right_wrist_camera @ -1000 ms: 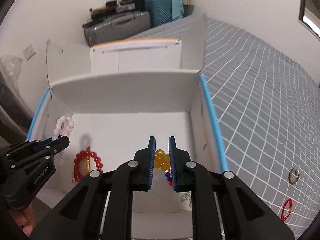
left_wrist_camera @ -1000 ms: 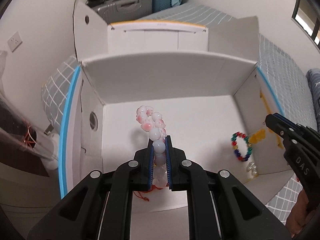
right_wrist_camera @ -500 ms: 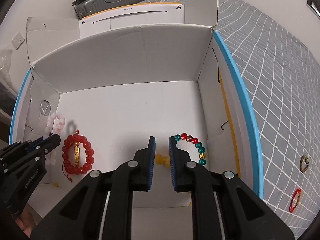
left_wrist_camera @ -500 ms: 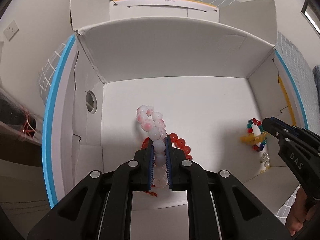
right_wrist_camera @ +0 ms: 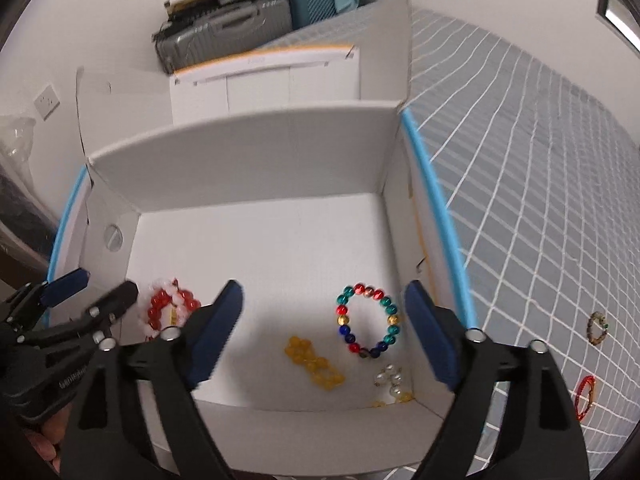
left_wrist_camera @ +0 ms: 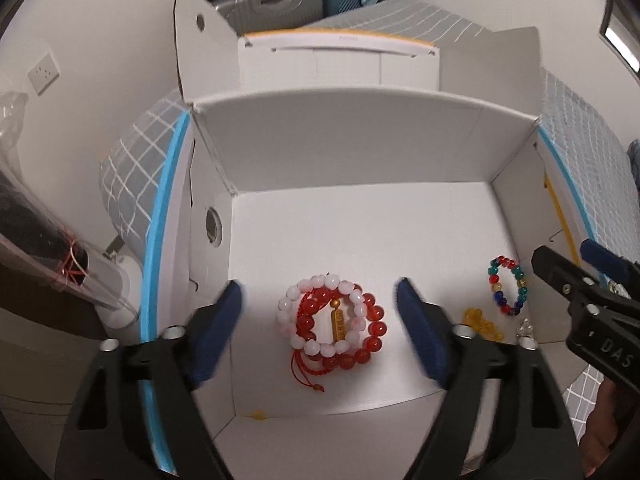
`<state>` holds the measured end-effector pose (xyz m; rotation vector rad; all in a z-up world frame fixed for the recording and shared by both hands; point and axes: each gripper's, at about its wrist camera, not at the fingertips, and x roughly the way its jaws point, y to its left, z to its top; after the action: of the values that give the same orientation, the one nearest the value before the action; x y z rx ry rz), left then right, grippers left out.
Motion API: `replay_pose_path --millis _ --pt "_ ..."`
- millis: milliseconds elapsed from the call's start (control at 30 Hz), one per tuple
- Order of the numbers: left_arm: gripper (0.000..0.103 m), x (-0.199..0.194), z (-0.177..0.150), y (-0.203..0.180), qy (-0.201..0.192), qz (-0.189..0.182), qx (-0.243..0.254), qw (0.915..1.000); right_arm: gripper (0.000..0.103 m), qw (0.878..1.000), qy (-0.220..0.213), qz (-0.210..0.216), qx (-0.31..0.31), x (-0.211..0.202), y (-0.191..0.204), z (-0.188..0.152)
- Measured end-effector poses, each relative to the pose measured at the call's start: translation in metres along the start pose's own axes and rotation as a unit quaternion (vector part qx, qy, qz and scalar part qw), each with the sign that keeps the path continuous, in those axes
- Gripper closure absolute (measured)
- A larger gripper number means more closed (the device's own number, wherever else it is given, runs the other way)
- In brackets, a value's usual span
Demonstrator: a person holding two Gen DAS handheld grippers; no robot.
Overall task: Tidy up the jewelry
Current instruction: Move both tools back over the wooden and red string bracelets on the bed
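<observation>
White box (left_wrist_camera: 360, 152) sits on the bed (right_wrist_camera: 520, 184), ahead of both tongs. Left tongs (left_wrist_camera: 320, 320) released, spread wide above the pink-white bracelet (left_wrist_camera: 320, 312) lying on the red bracelet (left_wrist_camera: 372, 336). Right tongs (right_wrist_camera: 324, 328) released above the yellow bracelet (right_wrist_camera: 314, 364); multicolour bracelet (right_wrist_camera: 368, 320) between its fingers.

Checked bed (right_wrist_camera: 520, 184), white box (right_wrist_camera: 256, 168), two bracelets (right_wrist_camera: 597, 326)

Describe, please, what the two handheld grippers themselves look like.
Both are matte black plastic, with angular linkage arms joined by silver screws. The left gripper and the right gripper each carry ribbed dark blue pads on the inner faces of the fingers. White "DAS" lettering marks the side of the right one. No cables show.
</observation>
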<state>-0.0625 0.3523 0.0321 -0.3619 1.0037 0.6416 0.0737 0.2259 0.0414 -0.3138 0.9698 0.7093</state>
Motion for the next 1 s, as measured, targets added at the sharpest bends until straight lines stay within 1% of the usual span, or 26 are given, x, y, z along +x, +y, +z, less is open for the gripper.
replay_pose_path --millis 67,200,300,600,767,833,1000 --pt "0.014 -0.006 -0.001 -0.001 -0.013 0.005 0.001 0.9999 0.012 1.0 -0.011 -0.001 0.006 -0.007 -0.003 0.001" --pt "0.01 -0.008 0.002 -0.006 -0.021 0.006 0.004 0.9998 0.008 1.0 -0.024 -0.008 0.011 -0.018 -0.007 0.002" --pt "0.006 -0.011 0.001 -0.009 -0.024 0.001 0.007 0.9997 0.008 0.999 -0.032 -0.009 0.014 -0.025 -0.011 0.0" --pt "0.006 -0.024 -0.002 -0.02 -0.039 -0.006 0.013 0.9991 0.008 0.998 -0.056 -0.018 0.031 -0.046 -0.03 -0.01" --pt "0.006 -0.038 -0.003 -0.034 -0.056 -0.021 0.019 0.998 0.008 0.996 -0.073 -0.045 0.04 -0.063 -0.049 -0.022" --pt "0.006 -0.046 -0.002 -0.044 -0.066 -0.031 0.025 0.997 0.008 0.994 -0.079 -0.061 0.032 -0.074 -0.059 -0.03" --pt "0.006 -0.061 -0.002 -0.079 -0.081 -0.054 0.047 0.9942 0.008 0.99 -0.096 -0.086 0.057 -0.105 -0.099 -0.05"
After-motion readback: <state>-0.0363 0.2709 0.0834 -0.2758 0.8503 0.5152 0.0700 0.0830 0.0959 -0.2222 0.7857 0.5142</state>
